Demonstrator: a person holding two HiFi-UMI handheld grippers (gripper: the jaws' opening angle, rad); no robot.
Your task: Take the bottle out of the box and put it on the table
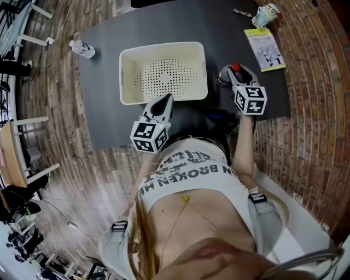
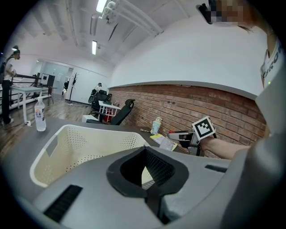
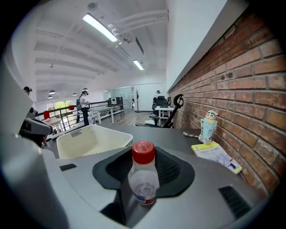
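While spread empty on left gripper (image 1: pixel 164 100), clamped on right gripper (image 1: pixel 233 76) round a clear, red-capped plastic bottle (image 3: pixel 143 179). Beside perforated cream box (image 1: pixel 126 74).

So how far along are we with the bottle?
Done: the box is empty. In hand: the right claw grips the red-capped bottle beside it, over the table. Left: stand it down and release; I can't tell whether it touches yet.

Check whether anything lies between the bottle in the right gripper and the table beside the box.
Nothing visible does. The right gripper holds the bottle over bare table just right of the box; the booklet and figurine lie farther off by the far edge. The spot directly underneath is hidden.
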